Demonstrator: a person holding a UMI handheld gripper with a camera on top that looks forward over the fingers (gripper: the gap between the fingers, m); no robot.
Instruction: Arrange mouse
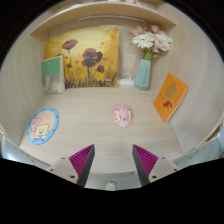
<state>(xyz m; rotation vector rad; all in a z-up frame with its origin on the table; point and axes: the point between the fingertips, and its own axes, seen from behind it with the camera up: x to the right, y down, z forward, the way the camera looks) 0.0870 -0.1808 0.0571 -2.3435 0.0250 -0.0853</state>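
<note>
Our gripper (pixel 113 160) is open and holds nothing. The pink mouse (pixel 122 115) sits on the table (pixel 90 125), just ahead at 12 o'clock. We should go straight and slow, put one finger on each side, then squeeze gently.

A pink mouse (pixel 122 115) sits on a pale wooden counter (pixel 95 135), beyond the gripper (pixel 114 160) and its spread fingers. Behind stand a flower painting (pixel 83 58) and a vase of flowers (pixel 146 62).
</note>
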